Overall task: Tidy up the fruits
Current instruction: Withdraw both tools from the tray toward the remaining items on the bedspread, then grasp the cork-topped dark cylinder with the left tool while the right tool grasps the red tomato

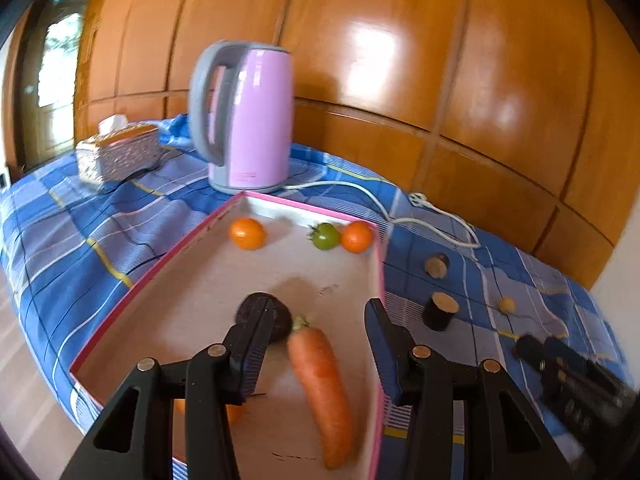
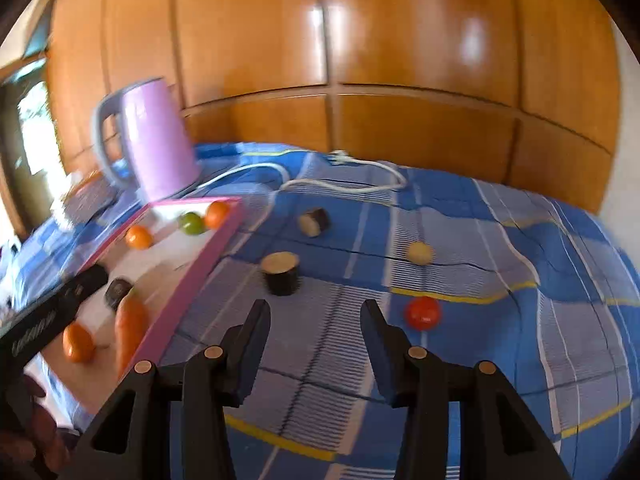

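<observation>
A pink-rimmed tray [image 1: 378, 280] holds two oranges [image 1: 247, 233] [image 1: 356, 237], a green tomato [image 1: 325, 236], a dark round piece [image 1: 280, 320] and a carrot [image 1: 320, 388]. My left gripper [image 1: 316, 312] hovers open over the tray, above the carrot, gripping nothing. My right gripper [image 2: 316, 320] stands open over the blue checked cloth, empty. Ahead of it lie two dark cylinder pieces [image 2: 281, 276] [image 2: 314, 222], a pale yellow ball [image 2: 419, 253] and a red tomato [image 2: 423, 313]. A third orange [image 2: 78, 343] lies in the tray [image 2: 192, 284] near the carrot [image 2: 130, 328].
A purple kettle [image 1: 252, 120] stands behind the tray, its white cord [image 1: 436, 220] trailing across the cloth. A tissue box [image 1: 116, 152] sits at the far left. Wooden wall panels close off the back. The table edge drops away at the left.
</observation>
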A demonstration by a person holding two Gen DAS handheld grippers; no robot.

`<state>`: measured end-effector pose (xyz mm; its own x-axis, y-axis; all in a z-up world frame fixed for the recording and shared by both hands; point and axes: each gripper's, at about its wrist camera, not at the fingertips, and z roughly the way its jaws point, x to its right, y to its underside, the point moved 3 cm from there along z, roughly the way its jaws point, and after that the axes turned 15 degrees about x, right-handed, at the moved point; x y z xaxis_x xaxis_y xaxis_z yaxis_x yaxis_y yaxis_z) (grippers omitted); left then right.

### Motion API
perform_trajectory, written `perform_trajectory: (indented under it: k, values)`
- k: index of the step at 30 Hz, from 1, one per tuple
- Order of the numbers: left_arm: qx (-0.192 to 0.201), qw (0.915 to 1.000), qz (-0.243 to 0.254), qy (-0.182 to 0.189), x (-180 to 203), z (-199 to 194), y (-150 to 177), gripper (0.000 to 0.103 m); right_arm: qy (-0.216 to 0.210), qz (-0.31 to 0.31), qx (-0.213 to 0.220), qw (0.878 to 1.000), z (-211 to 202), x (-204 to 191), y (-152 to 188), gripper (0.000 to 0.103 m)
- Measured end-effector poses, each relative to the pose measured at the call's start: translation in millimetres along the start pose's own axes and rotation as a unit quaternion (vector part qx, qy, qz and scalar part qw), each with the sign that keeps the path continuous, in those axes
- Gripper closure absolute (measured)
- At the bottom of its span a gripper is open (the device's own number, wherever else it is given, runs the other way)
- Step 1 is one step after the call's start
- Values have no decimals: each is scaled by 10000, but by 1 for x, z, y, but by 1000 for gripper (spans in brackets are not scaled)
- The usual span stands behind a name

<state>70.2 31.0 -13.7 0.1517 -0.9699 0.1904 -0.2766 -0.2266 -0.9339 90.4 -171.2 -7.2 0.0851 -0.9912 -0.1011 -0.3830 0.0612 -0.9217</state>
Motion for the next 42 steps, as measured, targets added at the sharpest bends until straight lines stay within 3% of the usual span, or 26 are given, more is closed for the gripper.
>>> perform_trajectory:
  k: [16, 26, 42]
  values:
    - [-251, 9961, 520, 662, 39, 6, 16, 55, 520, 1596, -282, 9854, 13, 70, 7, 56]
    - [-345, 9889, 983, 1062, 69, 10, 24, 60, 491, 1454, -288, 9877, 21, 66, 4, 56]
    - [-671, 9841, 944, 1346, 109, 55, 23, 62, 512, 1598, -355, 9852, 27, 76, 3, 55]
